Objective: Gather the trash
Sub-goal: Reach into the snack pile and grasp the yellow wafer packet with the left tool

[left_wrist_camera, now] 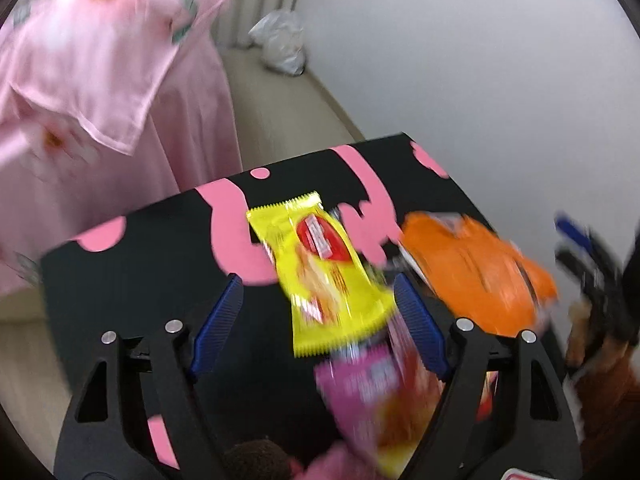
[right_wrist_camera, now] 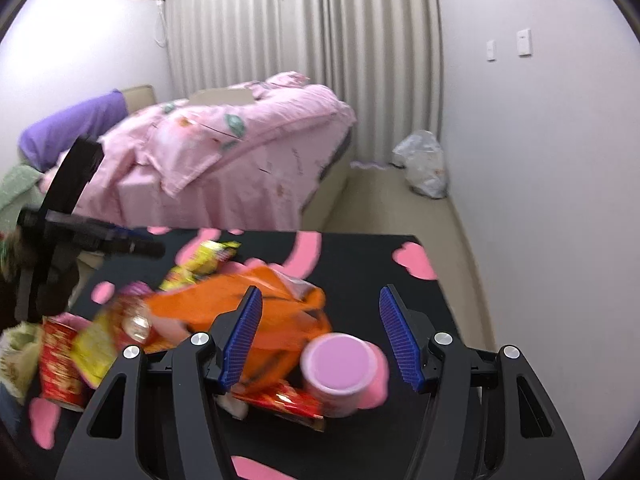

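Trash lies on a black table with pink blotches [left_wrist_camera: 132,264] [right_wrist_camera: 360,256]. My left gripper [left_wrist_camera: 320,304] is open above a yellow snack wrapper [left_wrist_camera: 324,276], which lies between its blue pads; a pink-and-yellow packet [left_wrist_camera: 376,400] sits nearer the camera. An orange bag [left_wrist_camera: 476,272] [right_wrist_camera: 208,308] lies to the right. My right gripper [right_wrist_camera: 320,320] is open, hovering over a pink-lidded cup [right_wrist_camera: 340,364] lying on a red wrapper [right_wrist_camera: 288,402]. A red cup [right_wrist_camera: 60,364] and yellow packets [right_wrist_camera: 208,260] lie at the left. The left gripper [right_wrist_camera: 80,236] shows in the right wrist view.
A bed with pink floral bedding [left_wrist_camera: 92,80] [right_wrist_camera: 240,152] stands beyond the table. A white plastic bag [left_wrist_camera: 280,44] [right_wrist_camera: 424,164] sits on the floor by the wall and curtain [right_wrist_camera: 304,32]. A purple pillow [right_wrist_camera: 76,124] lies at the bed's head.
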A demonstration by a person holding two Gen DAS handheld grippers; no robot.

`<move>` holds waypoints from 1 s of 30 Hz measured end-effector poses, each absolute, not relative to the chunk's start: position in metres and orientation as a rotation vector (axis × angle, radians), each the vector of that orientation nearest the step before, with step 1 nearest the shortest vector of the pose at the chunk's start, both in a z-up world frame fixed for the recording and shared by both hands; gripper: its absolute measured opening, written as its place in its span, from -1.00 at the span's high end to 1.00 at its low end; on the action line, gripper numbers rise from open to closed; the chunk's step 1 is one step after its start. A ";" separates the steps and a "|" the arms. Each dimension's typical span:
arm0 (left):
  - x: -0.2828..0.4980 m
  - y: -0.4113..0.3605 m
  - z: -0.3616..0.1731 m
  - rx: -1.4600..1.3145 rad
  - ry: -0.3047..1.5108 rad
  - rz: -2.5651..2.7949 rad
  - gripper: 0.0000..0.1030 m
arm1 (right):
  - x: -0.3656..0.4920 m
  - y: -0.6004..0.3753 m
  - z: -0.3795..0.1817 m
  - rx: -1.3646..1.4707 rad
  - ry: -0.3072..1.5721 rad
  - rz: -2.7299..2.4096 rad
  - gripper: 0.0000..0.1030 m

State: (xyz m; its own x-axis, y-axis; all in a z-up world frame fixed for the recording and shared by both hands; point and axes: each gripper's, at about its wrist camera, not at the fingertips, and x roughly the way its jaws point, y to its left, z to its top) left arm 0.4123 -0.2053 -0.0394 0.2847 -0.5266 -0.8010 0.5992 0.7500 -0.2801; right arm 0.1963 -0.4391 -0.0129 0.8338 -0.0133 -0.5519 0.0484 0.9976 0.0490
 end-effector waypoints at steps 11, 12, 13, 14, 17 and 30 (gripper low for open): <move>0.428 -0.231 -0.080 0.097 1.184 -0.669 -0.12 | 0.198 -0.454 -0.035 0.094 0.608 -0.068 -0.13; 0.426 -0.232 -0.078 0.113 1.190 -0.671 0.08 | 0.198 -0.452 -0.033 0.095 0.600 -0.058 -0.13; 0.425 -0.231 -0.076 0.103 1.193 -0.686 0.30 | 0.198 -0.450 -0.030 0.098 0.592 -0.049 -0.13; 0.423 -0.229 -0.073 0.083 1.187 -0.697 0.42 | 0.198 -0.448 -0.026 0.105 0.582 -0.032 -0.13; 0.414 -0.218 -0.052 0.036 1.133 -0.697 0.59 | 0.199 -0.440 -0.016 0.148 0.574 0.028 -0.13; 0.292 -0.134 0.046 -0.128 0.903 -0.726 0.69 | 0.210 -0.351 -0.035 -0.117 0.669 0.206 -0.13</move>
